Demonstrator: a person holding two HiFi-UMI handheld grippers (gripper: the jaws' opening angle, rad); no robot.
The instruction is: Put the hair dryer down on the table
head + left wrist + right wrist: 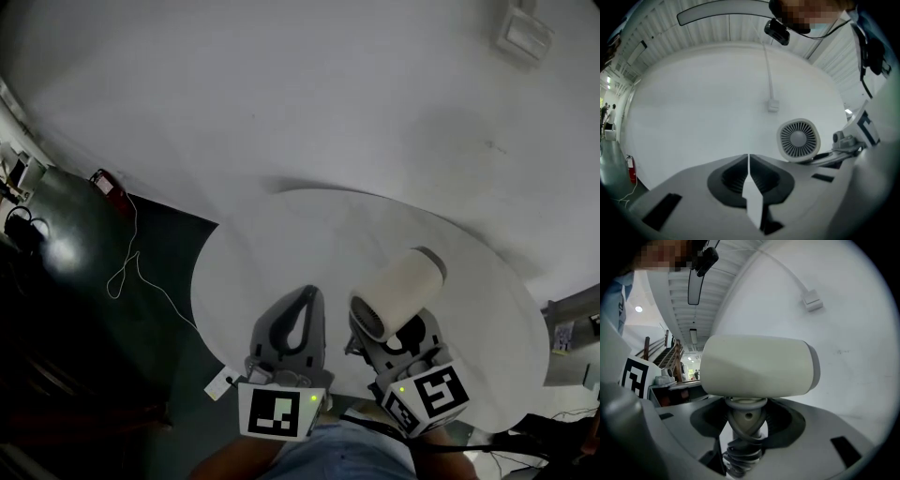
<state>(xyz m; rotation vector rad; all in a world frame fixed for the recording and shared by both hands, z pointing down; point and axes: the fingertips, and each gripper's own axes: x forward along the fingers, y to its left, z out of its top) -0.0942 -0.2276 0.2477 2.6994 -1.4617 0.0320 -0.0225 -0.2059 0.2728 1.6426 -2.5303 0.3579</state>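
The right hand-held gripper (395,339) clamps the handle of the hair dryer (398,292) over the near side of the counter (281,234), its barrel crosswise to the jaws and pointing toward the counter's far right, while the left hand-held gripper (307,295) is closed and empty.

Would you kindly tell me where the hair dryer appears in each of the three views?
Head view: the hair dryer is low, right of centre.
Left gripper view: right of centre, grille toward the camera.
Right gripper view: centre, above the jaws.
Shared landmark: the small white box, in all three.
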